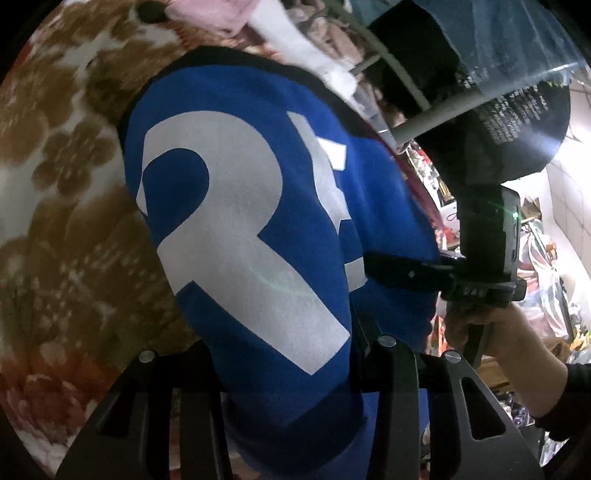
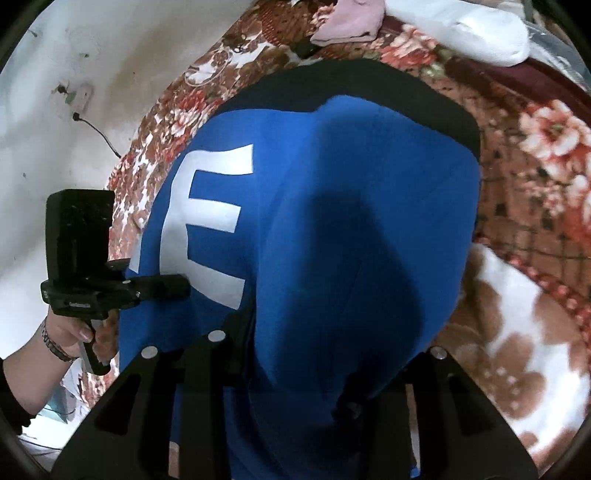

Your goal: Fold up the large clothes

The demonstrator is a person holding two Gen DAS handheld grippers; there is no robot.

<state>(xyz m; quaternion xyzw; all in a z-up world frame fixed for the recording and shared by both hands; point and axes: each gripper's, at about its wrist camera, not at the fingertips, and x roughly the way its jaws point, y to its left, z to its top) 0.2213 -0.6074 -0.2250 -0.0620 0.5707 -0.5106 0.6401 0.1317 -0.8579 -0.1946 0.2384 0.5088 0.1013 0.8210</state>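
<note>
both tongs, left [image 2: 184,286] and right [image 1: 369,266], gripped the blue white-lettered cotton garment [image 1: 240,221]. it draped over a floral blanket [image 2: 517,295].

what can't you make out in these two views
- Left gripper tips: both views, buried in the blue shirt.
- Right gripper tips: both views, also under the shirt.
- Shirt's full print: cut by folds; each view shows part.
- Clothes pile: top edge, blurred.
</note>
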